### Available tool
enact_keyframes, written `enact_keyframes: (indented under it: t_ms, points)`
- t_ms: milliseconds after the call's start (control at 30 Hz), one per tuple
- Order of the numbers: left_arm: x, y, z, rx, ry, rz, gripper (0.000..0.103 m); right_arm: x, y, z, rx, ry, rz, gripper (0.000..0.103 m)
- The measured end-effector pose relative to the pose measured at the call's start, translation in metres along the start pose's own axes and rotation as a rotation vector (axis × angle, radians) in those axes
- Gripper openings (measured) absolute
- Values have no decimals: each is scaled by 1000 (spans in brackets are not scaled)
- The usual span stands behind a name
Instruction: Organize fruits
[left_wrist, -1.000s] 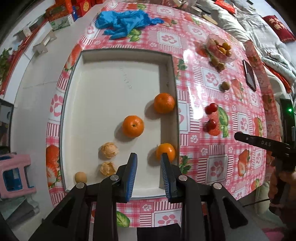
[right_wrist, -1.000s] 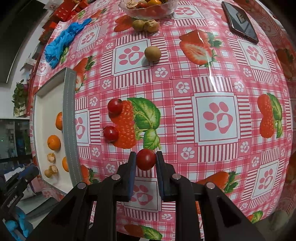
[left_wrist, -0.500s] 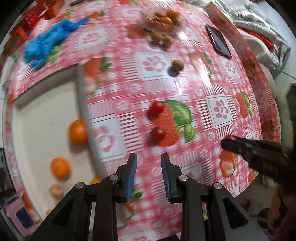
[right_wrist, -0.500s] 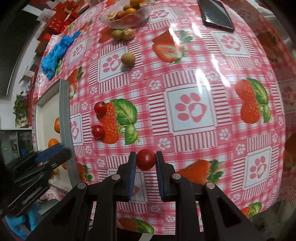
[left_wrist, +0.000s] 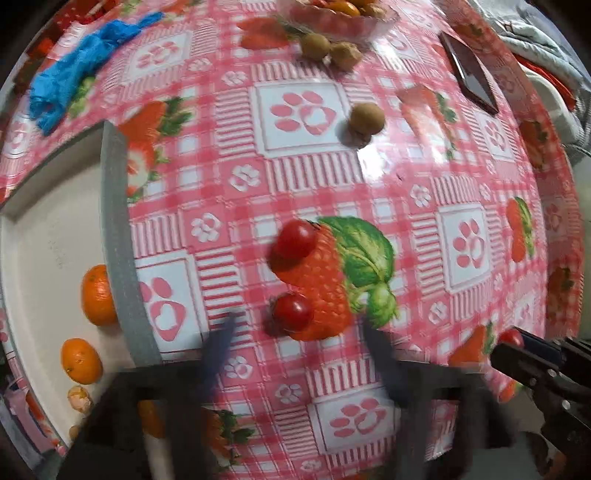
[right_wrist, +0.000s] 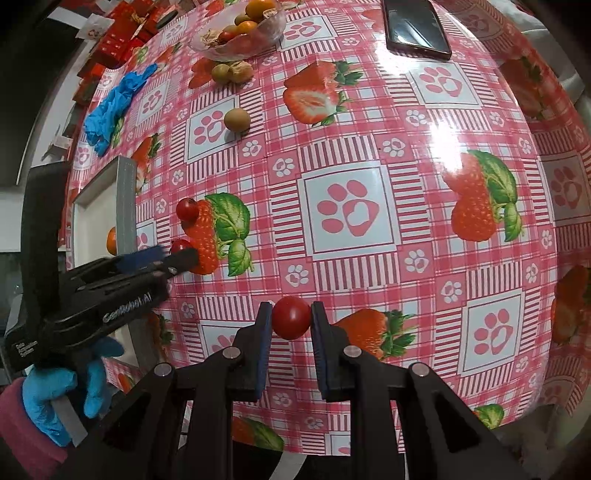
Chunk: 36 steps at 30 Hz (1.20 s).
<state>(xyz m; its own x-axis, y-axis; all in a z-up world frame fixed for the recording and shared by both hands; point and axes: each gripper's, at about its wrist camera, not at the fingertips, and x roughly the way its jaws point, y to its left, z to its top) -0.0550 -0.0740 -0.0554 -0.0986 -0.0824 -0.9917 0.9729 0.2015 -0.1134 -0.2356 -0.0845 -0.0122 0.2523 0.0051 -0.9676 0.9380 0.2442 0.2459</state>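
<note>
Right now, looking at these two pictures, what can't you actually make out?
- Left gripper, left wrist view: its fingers are smeared by motion blur.
- White tray, both views: mostly cut off by the picture edge, so the oranges can't be counted.
- Lower cherry tomato, right wrist view: partly hidden behind the left gripper.
- Glass bowl: contents too small and cropped to name fully.
- Phone: dark screen, nothing readable.

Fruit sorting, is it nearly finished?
Not yet. Oranges already sit in the white tray. The right gripper holds one cherry tomato. The left gripper has just been opening above the nearer of two tomatoes on the cloth, nothing between its jaws. A brown fruit and the other tomato wait.
</note>
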Motion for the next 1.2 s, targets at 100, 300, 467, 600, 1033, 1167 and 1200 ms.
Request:
enact_keyframes:
  t_ms: [100, 300, 467, 600, 1033, 1167, 1200]
  points:
    - [1, 0, -1, -7, -10, 14, 84, 0, -2, 0, -4, 1, 4, 22]
    - [8, -2, 2, -15, 2, 40, 84, 0, -4, -3, -2, 3, 9, 22]
    - [24, -23, 7, 11, 47, 68, 41, 0, -8, -5, 7, 2, 6, 22]
    - [27, -27, 3, 21, 49, 71, 26, -2, -8, -5, 9, -4, 3, 22]
    - [-31, 14, -24, -48, -51, -33, 26, 2, 25, 1, -50, -3, 2, 22]
    - [-47, 43, -36, -92, -75, -32, 26, 4, 45, 5, -89, -2, 4, 22]
    - [-51, 52, -39, -103, -80, -28, 26, 5, 50, 5, -101, -1, 5, 22]
